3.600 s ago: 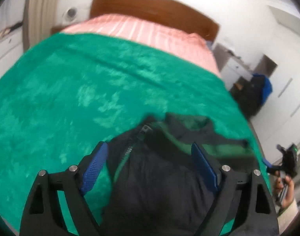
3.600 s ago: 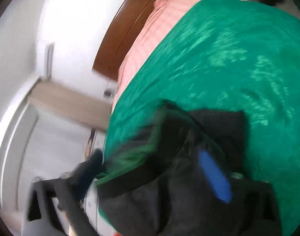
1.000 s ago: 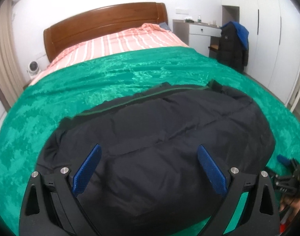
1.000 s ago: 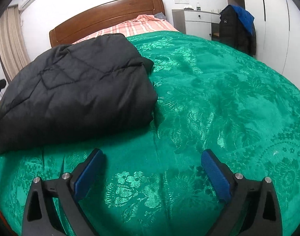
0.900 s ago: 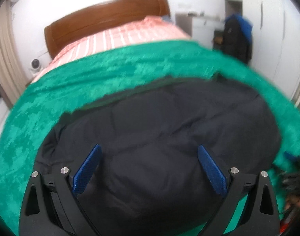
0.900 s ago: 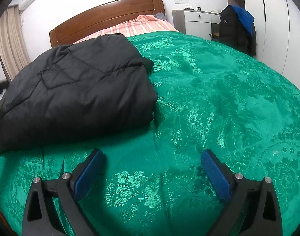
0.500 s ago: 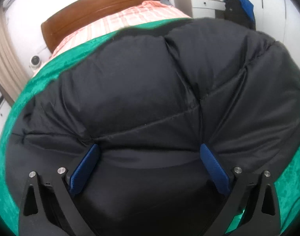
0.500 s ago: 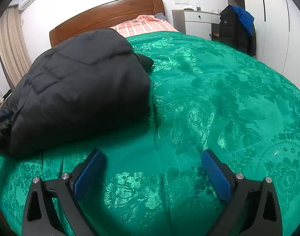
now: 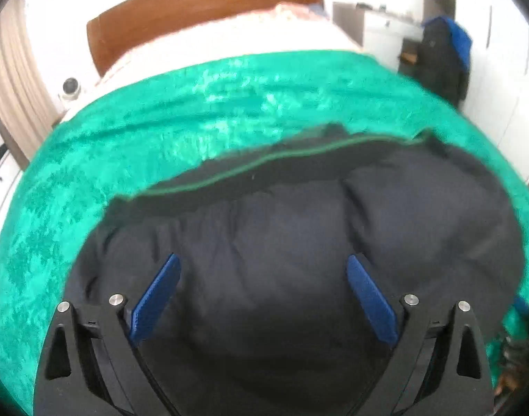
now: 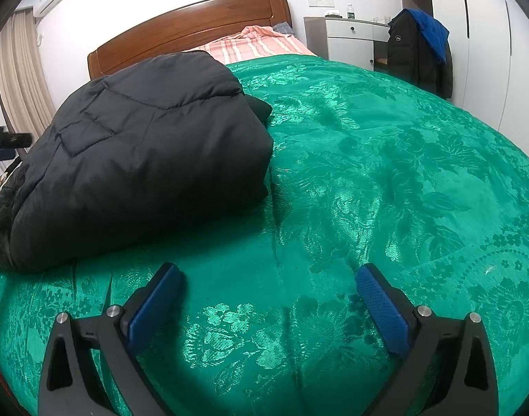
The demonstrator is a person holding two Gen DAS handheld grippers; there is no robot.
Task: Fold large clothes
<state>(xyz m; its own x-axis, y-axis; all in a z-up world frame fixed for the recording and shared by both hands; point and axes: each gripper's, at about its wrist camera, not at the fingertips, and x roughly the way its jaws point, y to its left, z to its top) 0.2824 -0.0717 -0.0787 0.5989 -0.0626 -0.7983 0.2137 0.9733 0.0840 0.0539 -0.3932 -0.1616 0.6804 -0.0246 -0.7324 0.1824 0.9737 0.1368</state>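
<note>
Jacket (image 10: 136,159) folded on bedspread (image 10: 385,180), right claw (image 10: 267,298) gaping beside it.

No writing can be read anywhere; a small pale mark on the hanging dark jacket (image 10: 397,38) is too small to make out.

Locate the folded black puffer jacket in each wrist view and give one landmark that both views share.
Left wrist: the black puffer jacket fills the lower centre, directly ahead of the open left gripper.
Right wrist: the jacket lies at left on the green bedspread, beyond the open right gripper.
Shared landmark: the wooden headboard, top centre-left in both.
</note>
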